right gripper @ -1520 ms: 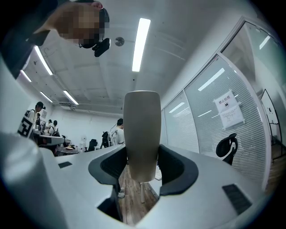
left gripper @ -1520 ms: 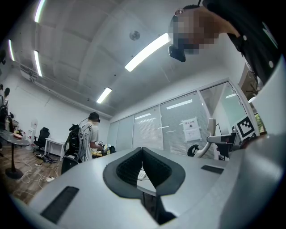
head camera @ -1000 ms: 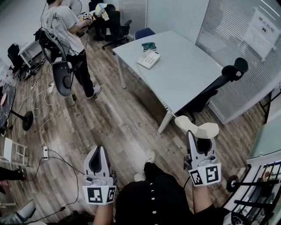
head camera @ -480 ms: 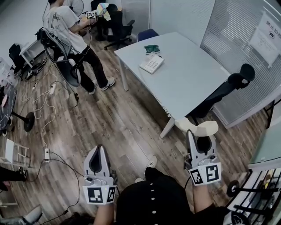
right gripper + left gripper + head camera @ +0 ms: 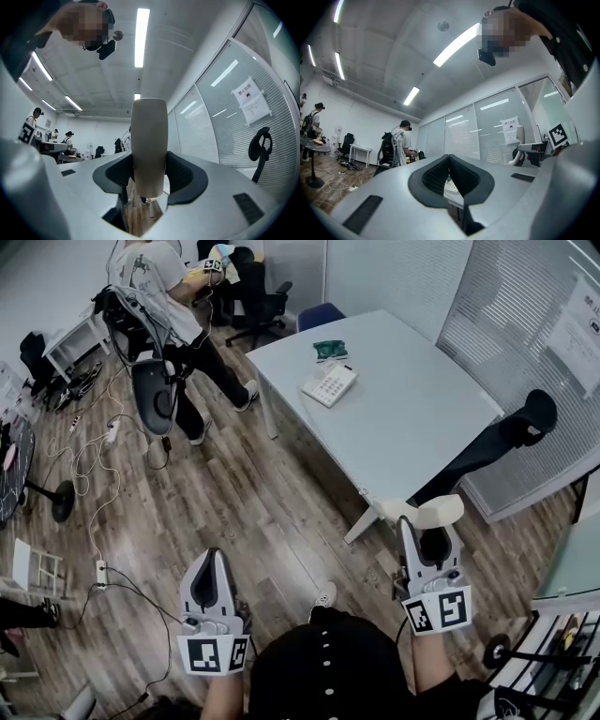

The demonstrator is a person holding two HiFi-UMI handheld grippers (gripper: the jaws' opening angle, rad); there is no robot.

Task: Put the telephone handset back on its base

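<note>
A cream telephone handset (image 5: 422, 513) lies crosswise in my right gripper (image 5: 419, 526), which is shut on it; in the right gripper view the handset (image 5: 149, 145) stands upright between the jaws of the right gripper (image 5: 149, 176). The white telephone base (image 5: 328, 384) sits on the far part of the grey table (image 5: 412, 427), well ahead of both grippers. My left gripper (image 5: 214, 570) hangs over the wooden floor at lower left, shut with nothing in it; its tips meet in the left gripper view, where the left gripper (image 5: 449, 159) covers most of the picture.
A green object (image 5: 330, 350) lies on the table behind the base. A black office chair (image 5: 497, 439) stands at the table's right side. A person (image 5: 169, 296) walks at the upper left near another chair (image 5: 155, 395). Cables (image 5: 94, 493) trail over the floor on the left.
The table and the telephone base have come nearer and shifted right in the head view. The person at upper left has stepped along. Both grippers keep their pose; the handset stays gripped.
</note>
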